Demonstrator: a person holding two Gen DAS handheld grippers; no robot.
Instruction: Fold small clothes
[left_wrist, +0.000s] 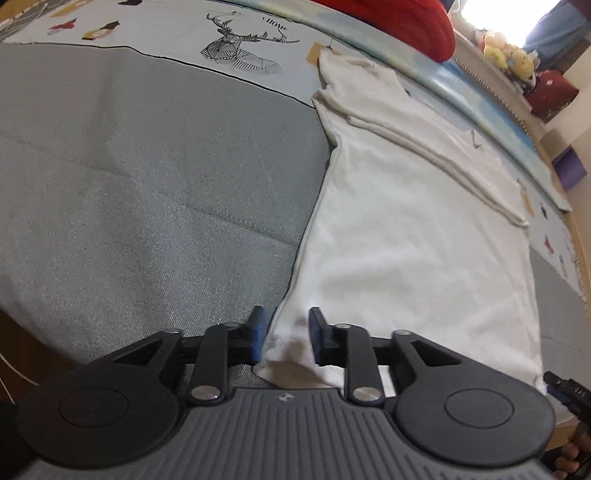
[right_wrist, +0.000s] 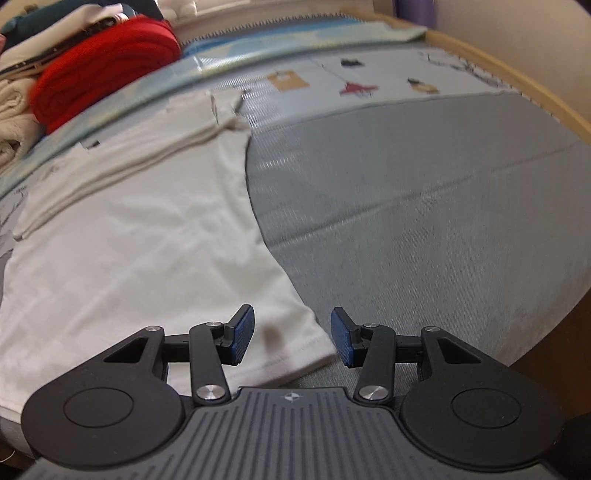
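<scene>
A white T-shirt (left_wrist: 406, 240) lies flat on a grey mat (left_wrist: 129, 184), with a sleeve folded over near its far end. My left gripper (left_wrist: 284, 332) is open, its blue pads on either side of the shirt's near left hem corner, which bunches up between them. In the right wrist view the same shirt (right_wrist: 147, 240) lies to the left on the mat (right_wrist: 424, 203). My right gripper (right_wrist: 293, 334) is open, its pads on either side of the shirt's near right hem corner, low over it.
A red folded garment (right_wrist: 103, 62) and a pile of folded clothes (right_wrist: 14, 107) lie at the far edge. A printed blue-grey cloth (left_wrist: 240, 44) covers the far side. Plush toys (left_wrist: 509, 55) sit beyond. The wooden edge (right_wrist: 535, 96) curves on the right.
</scene>
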